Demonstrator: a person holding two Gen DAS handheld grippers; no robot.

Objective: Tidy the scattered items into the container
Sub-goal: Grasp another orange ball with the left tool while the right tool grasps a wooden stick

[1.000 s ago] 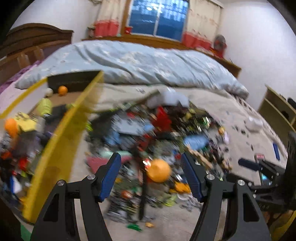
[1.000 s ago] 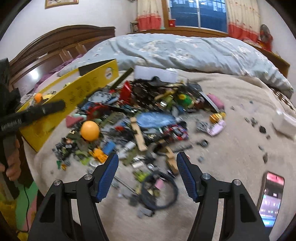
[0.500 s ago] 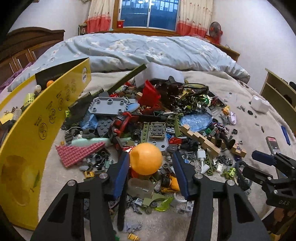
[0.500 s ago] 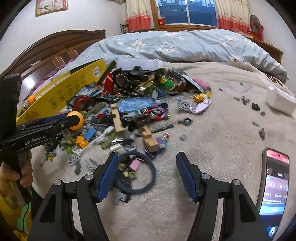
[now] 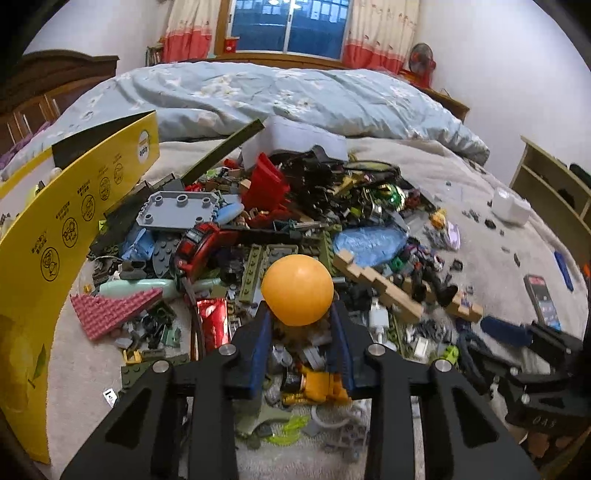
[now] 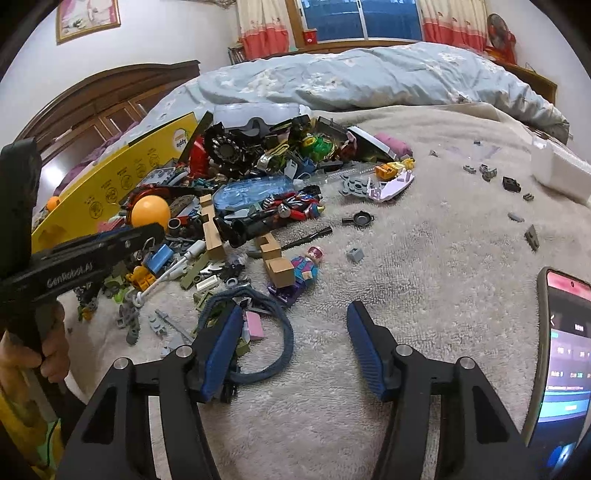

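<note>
One ball (image 5: 297, 290) is being pinched by the left gripper (image 5: 299, 317); carrying to the yellow box (image 5: 48, 236) is being called for, the right gripper (image 6: 291, 343) spread.

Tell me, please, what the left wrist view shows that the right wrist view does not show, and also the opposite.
Only the left wrist view shows the left gripper from behind, shut on the orange ball, plus the pink wedge plate and the wooden shelf.

Only the right wrist view shows the open right gripper, the dark blue loop beside its finger, the minifigure and the framed picture.

Both show the toy pile, the yellow box, the phone and the bed.
</note>
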